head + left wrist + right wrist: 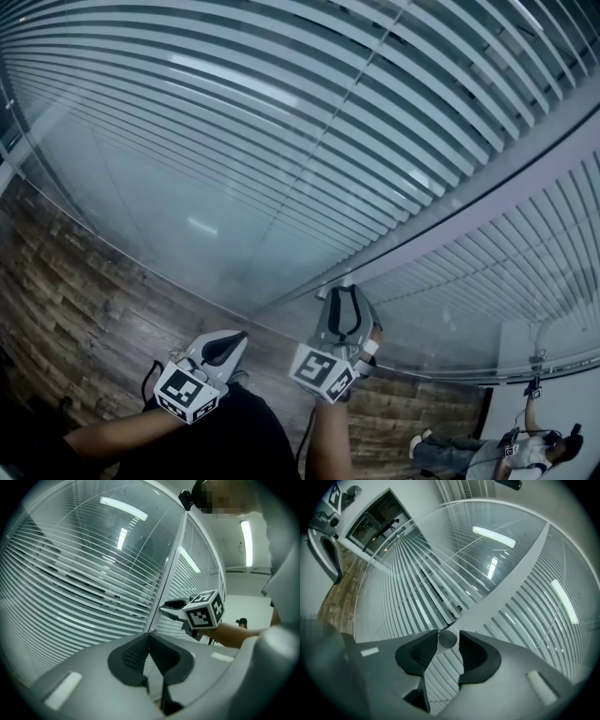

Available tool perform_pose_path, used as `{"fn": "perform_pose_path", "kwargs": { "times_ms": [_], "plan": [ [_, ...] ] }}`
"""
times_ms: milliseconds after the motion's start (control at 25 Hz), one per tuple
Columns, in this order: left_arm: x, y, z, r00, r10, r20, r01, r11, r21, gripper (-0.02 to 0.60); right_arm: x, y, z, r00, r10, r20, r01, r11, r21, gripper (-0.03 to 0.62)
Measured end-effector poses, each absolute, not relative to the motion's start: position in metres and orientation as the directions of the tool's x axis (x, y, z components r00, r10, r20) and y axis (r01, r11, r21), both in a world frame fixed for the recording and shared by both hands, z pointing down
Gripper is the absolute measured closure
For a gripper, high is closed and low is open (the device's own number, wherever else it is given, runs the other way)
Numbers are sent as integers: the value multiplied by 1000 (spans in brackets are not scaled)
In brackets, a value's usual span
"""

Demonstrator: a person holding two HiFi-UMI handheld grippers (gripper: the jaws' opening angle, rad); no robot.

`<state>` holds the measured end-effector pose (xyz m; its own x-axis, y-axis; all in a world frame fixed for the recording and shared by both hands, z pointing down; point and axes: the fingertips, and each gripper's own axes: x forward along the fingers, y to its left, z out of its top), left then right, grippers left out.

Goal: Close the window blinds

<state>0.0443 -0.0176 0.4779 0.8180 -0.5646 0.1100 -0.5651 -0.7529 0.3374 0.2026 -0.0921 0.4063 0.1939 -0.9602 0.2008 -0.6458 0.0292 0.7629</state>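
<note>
glass wall [187, 220] w/ blinds [422, 122], r gripper [448, 645] clamped on knob [447, 638], l gripper [150, 639] pinched together

**A:** Light level?

**B:** Dim, with a cold blue-grey cast in all three views. The source is a ceiling strip light [247, 538], blown out to white.

**A:** Glare?

**B:** Yes. Bright streaks reflect on the glass [123, 509], and a milky haze lies over its lower part in the head view. The blinds [375, 112] catch light along the slat edges. The floor [75, 300] sits in shadow, grain still legible.

**A:** Distortion?

**B:** Strong fisheye. Straight slats bow into arcs, and both gripper views darken to black at the corners.

**A:** Focus?

**B:** Slats are sharp mid-frame. The knob [447, 638], close to the lens, is soft.
</note>
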Motion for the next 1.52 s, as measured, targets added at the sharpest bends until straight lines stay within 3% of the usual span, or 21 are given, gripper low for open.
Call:
{"fn": "perform_pose_path", "kwargs": {
  "times_ms": [120,280,640,840,1240,1520],
  "plan": [
    [47,-16,477,821,-560,109,-560,-754,342,581,202,-88,402,146,-973,181,-774,1,633,417],
    [49,-15,476,825,-556,102,-553,-759,343,581,215,-79,403,116,-979,165,-962,-69,265,424],
    [48,-14,482,825,-555,102,-553,-759,343,581,219,-86,413,108,-984,140,-992,-117,-57,431],
    [43,-14,477,819,-565,105,-563,-752,343,581,219,-88,409,127,-982,140,-985,-141,-99,416],
    [33,-19,478,802,-587,107,-584,-734,346,581,221,-92,409,144,-981,132,-982,-158,-104,467],
    [34,-18,478,807,-581,109,-578,-739,346,581,218,-92,407,150,-977,153,-986,-137,92,467]
  ]
}}
